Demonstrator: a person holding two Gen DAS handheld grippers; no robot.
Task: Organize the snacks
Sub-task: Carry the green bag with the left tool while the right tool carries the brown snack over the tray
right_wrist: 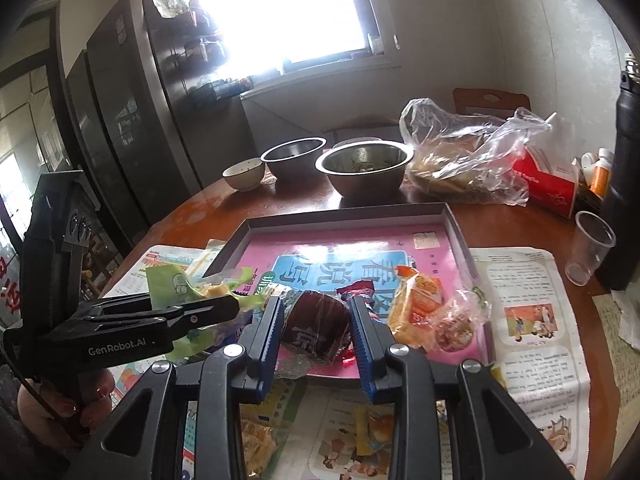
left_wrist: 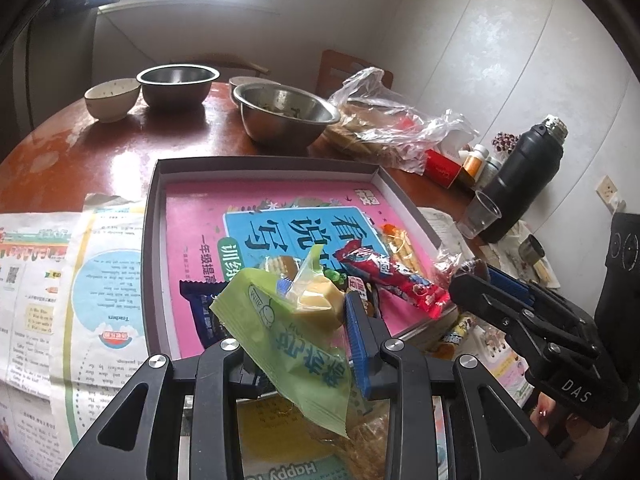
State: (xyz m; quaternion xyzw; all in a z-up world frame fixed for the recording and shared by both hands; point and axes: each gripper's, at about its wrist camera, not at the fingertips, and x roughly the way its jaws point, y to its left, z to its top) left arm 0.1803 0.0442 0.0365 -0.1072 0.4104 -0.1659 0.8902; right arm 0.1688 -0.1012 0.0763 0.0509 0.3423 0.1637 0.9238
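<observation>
A shallow grey tray (left_wrist: 158,184) sits in the middle of a round reddish-brown table (left_wrist: 80,148), lined with a pink workbook cover printed with large Chinese characters on a blue panel. Snacks cluster at the tray's near edge: a red wrapped bar (left_wrist: 394,276), an orange packet (right_wrist: 422,292), a dark blue packet (left_wrist: 202,312) and a clear-wrapped round cake (right_wrist: 454,326) at the near right corner. The left gripper (left_wrist: 292,332) is clamped narrowly on a light green packet (left_wrist: 280,320) with blue Chinese lettering and a cartoon face, held over the tray's near edge; a clear-wrapped pale yellow sweet (left_wrist: 316,300) is just beyond it. The right gripper (right_wrist: 316,328) pinches a dark maroon wrapped cake (right_wrist: 320,320) between its blue pads, also over the near edge. In the right wrist view the left gripper's body reads "GenRobot.AI". More snacks lie on newspaper (right_wrist: 532,320) before the tray. Toward the far edge stand two steel bowls (left_wrist: 286,114), the nearer holding dark scraps, and a small white bowl (left_wrist: 112,98). At the right edge are a clear plastic bag of bread (right_wrist: 460,164), a red box (right_wrist: 548,184), a clear cup (right_wrist: 588,248) and a black flask (left_wrist: 520,176).
</observation>
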